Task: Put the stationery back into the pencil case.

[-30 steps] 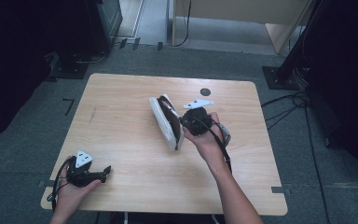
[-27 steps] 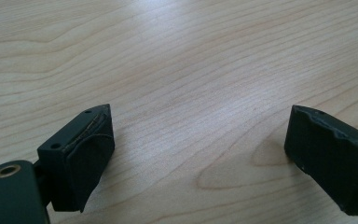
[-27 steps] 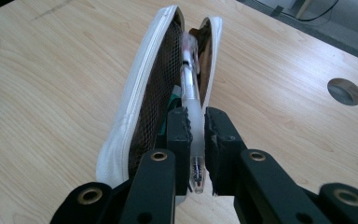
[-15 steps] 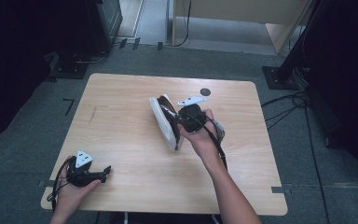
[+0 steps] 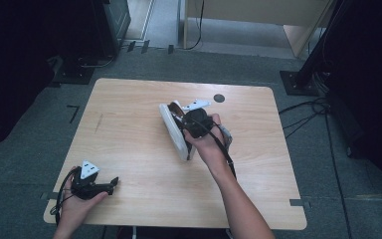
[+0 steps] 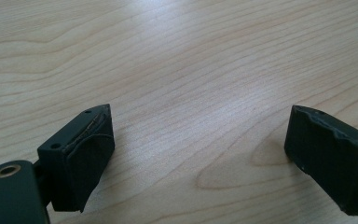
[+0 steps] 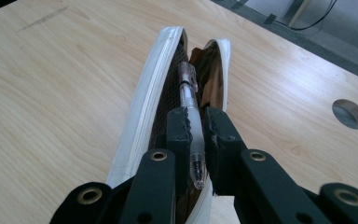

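Right gripper [image 7: 195, 122]: held over the table's middle, jaws pinching a clear pen [image 7: 189, 109] whose far end lies inside the case; white pencil case [image 7: 142, 116]: unzipped, gaping, dark mesh lining, lying mid-table [image 5: 129, 144]; left gripper [image 5: 110, 184]: resting at the near left corner, jaws spread wide over bare wood; round cable hole [image 5: 219, 98]: beyond the case, well apart.

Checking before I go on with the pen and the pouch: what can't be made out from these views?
- Pen tip: right gripper view, hidden inside the white pouch.
- Pouch contents: dark, hidden by its sides.
- Right gripper jaws: high view, covered by the hand.
- Left gripper: body cut off by the bottom edge.
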